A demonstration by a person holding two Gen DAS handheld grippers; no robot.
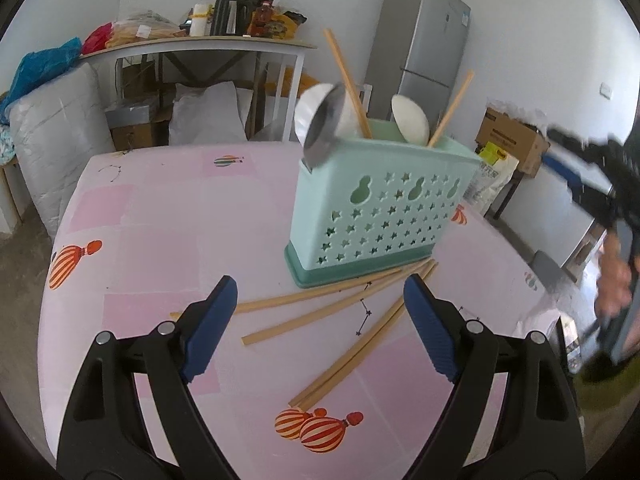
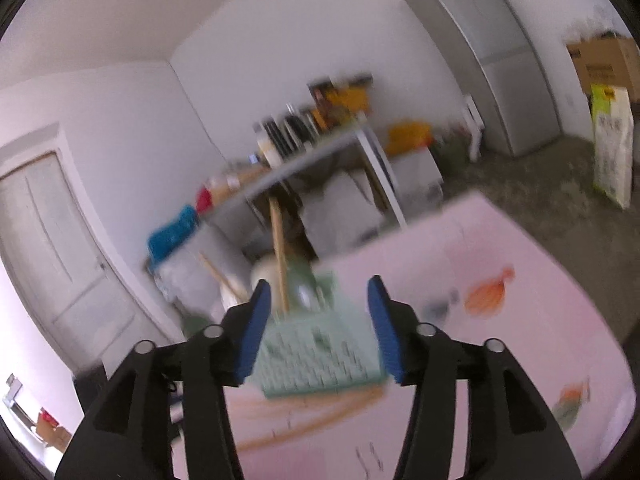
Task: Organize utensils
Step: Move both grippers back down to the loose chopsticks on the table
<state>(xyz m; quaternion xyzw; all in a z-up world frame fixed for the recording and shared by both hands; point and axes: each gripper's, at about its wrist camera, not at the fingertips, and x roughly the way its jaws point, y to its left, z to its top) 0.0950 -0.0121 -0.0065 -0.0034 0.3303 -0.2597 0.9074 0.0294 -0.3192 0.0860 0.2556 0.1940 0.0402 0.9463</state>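
While the left gripper (image 1: 320, 320) is held wide open and empty above the worktop (image 1: 160, 240), loose chopsticks (image 1: 320, 312) are seen directly beneath it, long axes crossing between its fingers, just before the green holder (image 1: 380, 208). The right gripper (image 2: 316, 328), parted and empty, is blurred behind the holder.

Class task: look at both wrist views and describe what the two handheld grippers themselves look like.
Both the left gripper and right gripper have matte black plastic linkage arms with round silver pivot pins. Each ends in two blue ribbed rubber pads. No cables or markings show.
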